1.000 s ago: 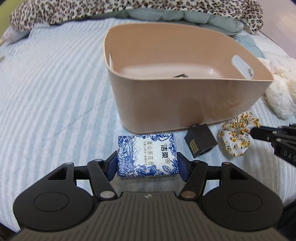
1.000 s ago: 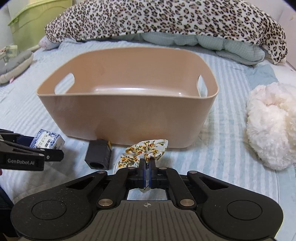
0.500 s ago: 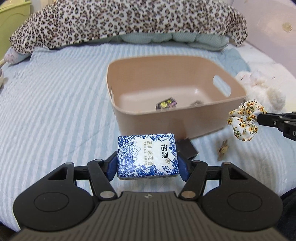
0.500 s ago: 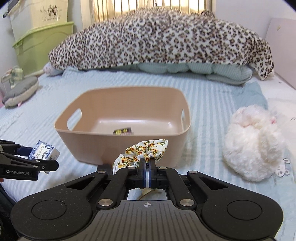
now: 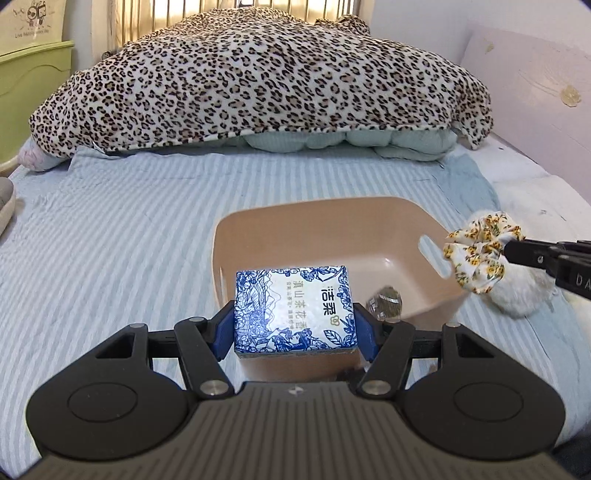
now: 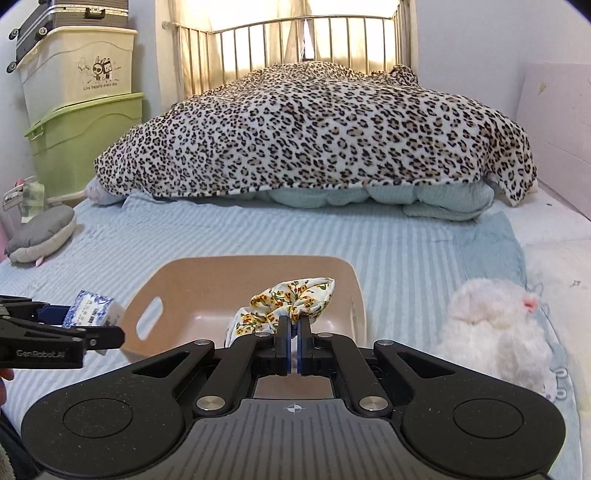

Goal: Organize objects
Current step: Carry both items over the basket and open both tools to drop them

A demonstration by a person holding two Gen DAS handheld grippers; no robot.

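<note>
**So, both grippers loaded above the bin**

My left gripper (image 5: 294, 326) pinches the tissue pack (image 5: 293, 308) by its squashy sides; right gripper (image 6: 294, 345) clamps the floppy scrunchie (image 6: 291, 301). Both hover over the tan bin (image 6: 170, 275), light and forgiving.

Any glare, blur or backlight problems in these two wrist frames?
Left wrist view: glare whitens the top face of the tissue pack, though its print stays readable; the small object in the beige basket is smeared beyond recognition. Right wrist view: the window behind the bed rails is blown out, while the floral scrunchie stays sharp. Both show fisheye bending at the edges.
</note>
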